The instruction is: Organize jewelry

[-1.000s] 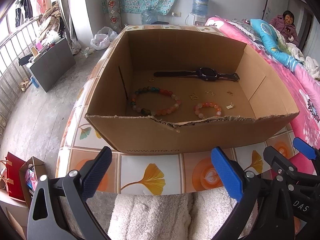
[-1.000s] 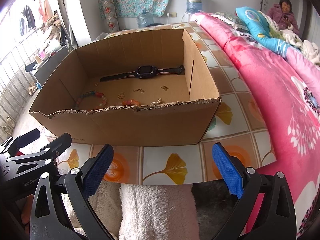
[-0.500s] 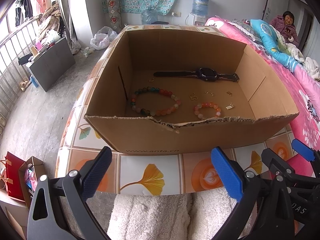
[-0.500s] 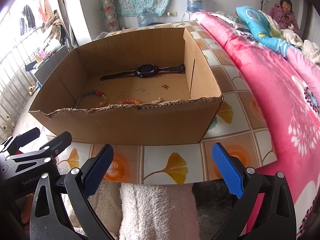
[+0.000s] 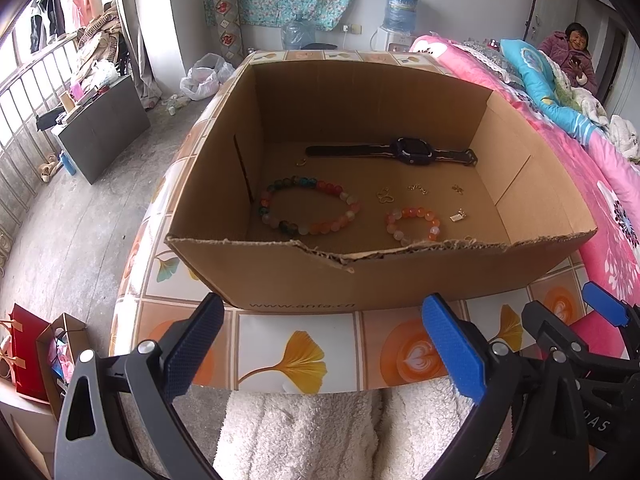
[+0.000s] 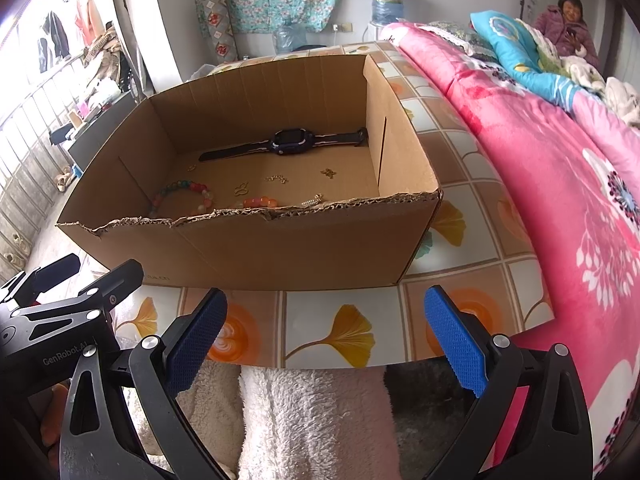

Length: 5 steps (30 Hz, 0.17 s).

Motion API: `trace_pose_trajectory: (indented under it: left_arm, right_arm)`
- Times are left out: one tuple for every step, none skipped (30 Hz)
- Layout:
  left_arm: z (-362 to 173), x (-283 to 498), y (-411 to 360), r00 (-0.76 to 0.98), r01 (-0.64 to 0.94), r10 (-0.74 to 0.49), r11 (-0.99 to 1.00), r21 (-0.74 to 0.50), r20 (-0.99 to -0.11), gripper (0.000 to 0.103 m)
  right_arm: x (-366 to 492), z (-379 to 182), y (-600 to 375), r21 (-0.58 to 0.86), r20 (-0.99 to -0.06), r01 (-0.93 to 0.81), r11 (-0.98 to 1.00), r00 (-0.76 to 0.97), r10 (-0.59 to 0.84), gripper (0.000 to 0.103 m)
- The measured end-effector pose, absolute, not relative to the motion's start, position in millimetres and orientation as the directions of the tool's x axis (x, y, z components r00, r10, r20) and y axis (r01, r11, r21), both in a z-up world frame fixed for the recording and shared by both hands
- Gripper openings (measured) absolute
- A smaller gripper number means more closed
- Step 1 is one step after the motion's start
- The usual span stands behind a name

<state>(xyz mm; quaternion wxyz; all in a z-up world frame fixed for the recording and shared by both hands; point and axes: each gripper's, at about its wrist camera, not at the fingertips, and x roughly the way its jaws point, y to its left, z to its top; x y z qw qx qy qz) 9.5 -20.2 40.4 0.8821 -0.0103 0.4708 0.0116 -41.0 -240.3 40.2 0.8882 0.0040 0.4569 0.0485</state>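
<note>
Both my claws are hanging back off the near edge of the worktop [image 5: 304,364], over my fluffy-trousered lap. The left claw [image 5: 320,340] and the right claw [image 6: 326,332] are both spread wide with nothing in them.

All the jewelry is down in the cardboard box [image 5: 400,272]. The watch [image 5: 412,151] lies flat along the back wall, the big bead bracelet [image 5: 310,210] and the small bead bracelet [image 5: 414,224] sit nearer me, and tiny gold bits [image 5: 418,189] are dotted between, nothing touching.

Spaced out like that, I reckon each piece is easy to pinch alone. Can't tell if this is sorted or waiting to be.
</note>
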Motion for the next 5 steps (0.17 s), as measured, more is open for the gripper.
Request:
trace_pose_trajectory:
  left_arm:
    - [41.4, 10.3, -20.9, 0.557, -0.029, 0.010, 1.000, -0.008, -0.831, 0.097]
    - [42.0, 10.6, -21.5, 0.556, -0.027, 0.008, 1.000, -0.008, -0.831, 0.097]
    - [42.5, 10.7, -22.2, 0.556, -0.025, 0.007, 1.000, -0.008, -0.831, 0.097]
    - [42.9, 10.7, -22.9, 0.556, -0.025, 0.007, 1.000, -0.008, -0.831, 0.097]
    - [43.0, 11.0, -23.4, 0.556, -0.025, 0.007, 1.000, -0.008, -0.831, 0.097]
  right_arm:
    - [-41.3, 40.2, -240.6, 0.051, -0.811, -0.082, 0.995, 0.578, 0.089, 0.095]
    - [-41.0, 40.3, -240.5, 0.051, -0.811, -0.083, 0.995, 0.578, 0.090, 0.095]
    - [-40.9, 40.3, -240.6, 0.052, -0.811, -0.083, 0.995, 0.578, 0.090, 0.095]
    - [-41.0, 40.2, -240.8, 0.052, -0.811, -0.083, 0.995, 0.578, 0.090, 0.095]
    - [-40.8, 40.2, -240.8, 0.051, -0.811, -0.084, 0.995, 0.578, 0.090, 0.095]
